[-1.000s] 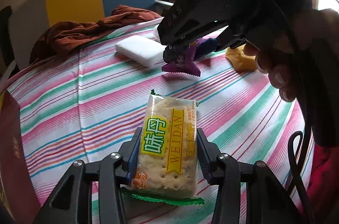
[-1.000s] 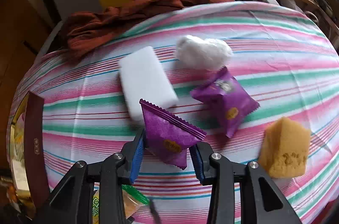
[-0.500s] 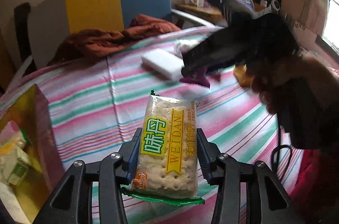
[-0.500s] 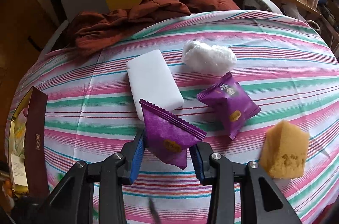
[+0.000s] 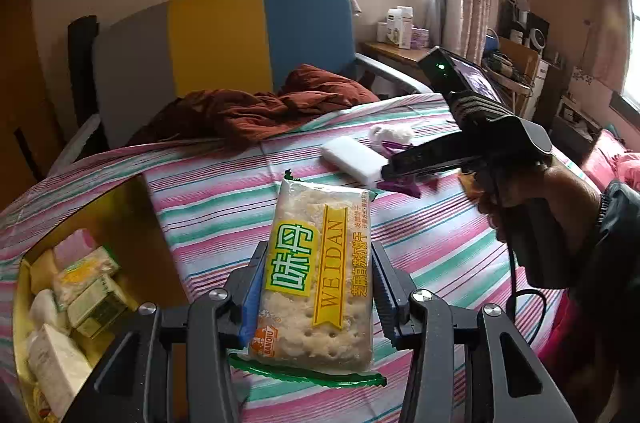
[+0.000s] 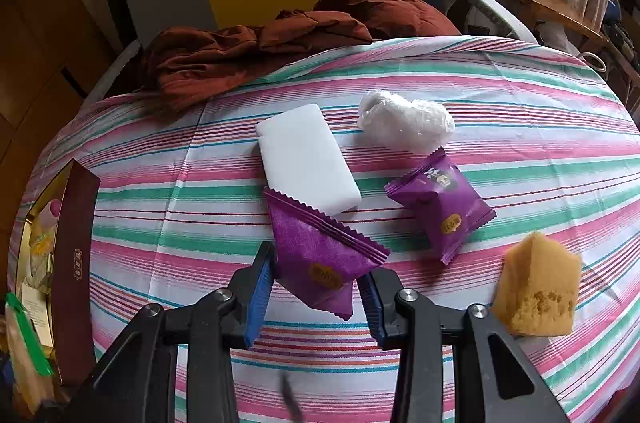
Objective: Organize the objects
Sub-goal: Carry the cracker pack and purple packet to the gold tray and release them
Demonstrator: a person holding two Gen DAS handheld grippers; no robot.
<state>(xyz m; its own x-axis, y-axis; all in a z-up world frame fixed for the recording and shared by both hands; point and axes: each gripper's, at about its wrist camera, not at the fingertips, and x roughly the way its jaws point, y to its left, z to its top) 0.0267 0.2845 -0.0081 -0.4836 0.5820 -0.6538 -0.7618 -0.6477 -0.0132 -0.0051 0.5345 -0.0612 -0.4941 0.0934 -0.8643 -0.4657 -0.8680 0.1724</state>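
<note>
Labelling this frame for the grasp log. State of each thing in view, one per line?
Left gripper: shut on cracker pack, held above the cloth.
Right gripper: shut on purple packet.
Second purple packet: sealed, lying on cloth.
White block: flat on cloth.
White wad: crumpled, on cloth.
Sponge: standing on cloth.
Box: open, holds packs.

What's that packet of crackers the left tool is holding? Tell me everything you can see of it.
The cracker packet is a flat, clear plastic wrapper with pale square crackers showing through, their small holes visible. A yellow-green label bears white characters, and a yellow ribbon beside it reads WEIDAN. Its ends are crimped green seals; the near one looks bent. It stands lengthwise, tilted away from the camera, raised off the striped cloth, pinched at its lower sides by the left gripper, whose blue-padded fingers press both long edges. Nothing else touches it.
</note>
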